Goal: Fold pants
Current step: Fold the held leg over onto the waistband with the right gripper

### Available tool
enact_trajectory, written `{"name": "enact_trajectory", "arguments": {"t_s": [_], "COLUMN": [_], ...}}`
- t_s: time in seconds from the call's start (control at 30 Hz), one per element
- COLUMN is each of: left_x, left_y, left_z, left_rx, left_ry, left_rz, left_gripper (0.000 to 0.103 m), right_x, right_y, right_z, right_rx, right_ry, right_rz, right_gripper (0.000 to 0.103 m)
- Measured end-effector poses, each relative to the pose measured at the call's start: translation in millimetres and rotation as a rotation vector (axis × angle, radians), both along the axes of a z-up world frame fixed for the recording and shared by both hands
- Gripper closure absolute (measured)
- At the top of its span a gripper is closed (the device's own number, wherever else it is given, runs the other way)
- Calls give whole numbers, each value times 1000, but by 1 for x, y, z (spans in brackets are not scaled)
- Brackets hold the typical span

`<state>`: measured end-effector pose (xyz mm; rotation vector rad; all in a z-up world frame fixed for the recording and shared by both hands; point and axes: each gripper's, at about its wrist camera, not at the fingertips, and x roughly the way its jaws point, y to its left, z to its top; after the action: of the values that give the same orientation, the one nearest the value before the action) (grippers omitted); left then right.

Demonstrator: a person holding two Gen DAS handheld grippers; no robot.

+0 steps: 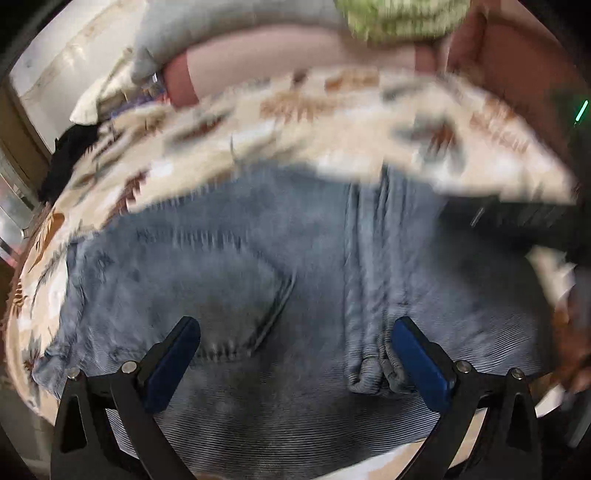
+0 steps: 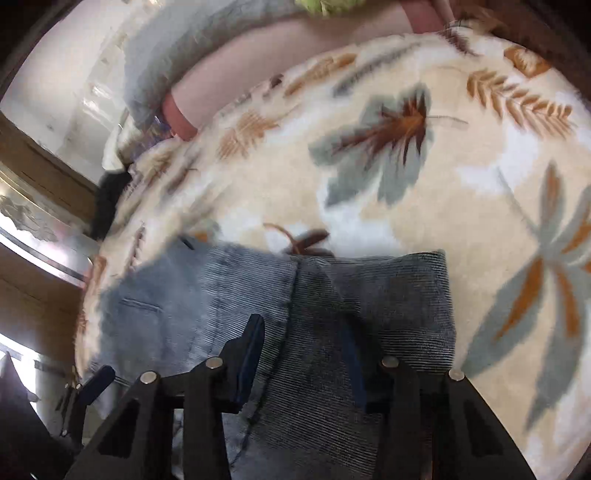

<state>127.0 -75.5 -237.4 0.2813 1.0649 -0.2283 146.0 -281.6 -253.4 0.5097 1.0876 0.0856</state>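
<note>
Blue-grey corduroy pants (image 1: 229, 266) lie on a cream blanket with a leaf print (image 1: 332, 122). In the left wrist view my left gripper (image 1: 295, 334) is open, its blue pads spread wide just above the seat, with a back pocket and a bunched seam between them. In the right wrist view the pants (image 2: 177, 295) lie folded, a darker layer on top. My right gripper (image 2: 303, 341) has cloth lying between its two fingers; the right finger is partly hidden by the fabric. Whether it pinches the cloth is unclear.
A pink cushion (image 1: 280, 55) and a grey cloth (image 1: 177, 33) lie at the blanket's far edge, with a green item (image 1: 402, 18) beyond. Dark clothing (image 1: 70, 155) sits at the left edge. A wooden frame (image 2: 40, 173) stands on the left.
</note>
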Motion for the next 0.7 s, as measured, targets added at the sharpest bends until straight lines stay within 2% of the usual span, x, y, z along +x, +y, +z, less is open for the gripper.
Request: {"name": "enact_trajectory", "arguments": {"t_s": [0.07, 0.17, 0.33, 0.4, 0.47, 0.53, 0.57, 0.67, 0.7], "left_x": [-3, -2, -10, -9, -5, -2, -1, -4, -7], "left_y": [11, 22, 74, 102, 144, 184, 210, 275, 292], "left_z": [0, 3, 23, 34, 51, 64, 70, 80, 81], "left_rx": [-65, -102, -108, -120, -119, -115, -100, -63, -70], "left_ry": [5, 50, 20, -4, -38, -65, -87, -95, -88], "left_rz": [21, 29, 147, 205, 293, 385, 450, 610, 647], "left_gripper": [0, 0, 0, 0, 0, 0, 0, 0, 0], "right_x": [-2, -13, -48, -56, -61, -69, -69, -74, -78], "right_y": [2, 2, 23, 44, 68, 83, 89, 85, 84], "right_z": [10, 20, 33, 29, 12, 15, 19, 36, 44], "right_rx": [-15, 0, 13, -27, -80, -185, -201, -43, -26], "right_ry": [-17, -58, -103, -101, -49, -90, -83, -144, -181], "right_rz": [9, 33, 145, 229, 291, 316, 337, 336, 331], "right_gripper": [57, 57, 57, 57, 56, 55, 56, 55, 54]}}
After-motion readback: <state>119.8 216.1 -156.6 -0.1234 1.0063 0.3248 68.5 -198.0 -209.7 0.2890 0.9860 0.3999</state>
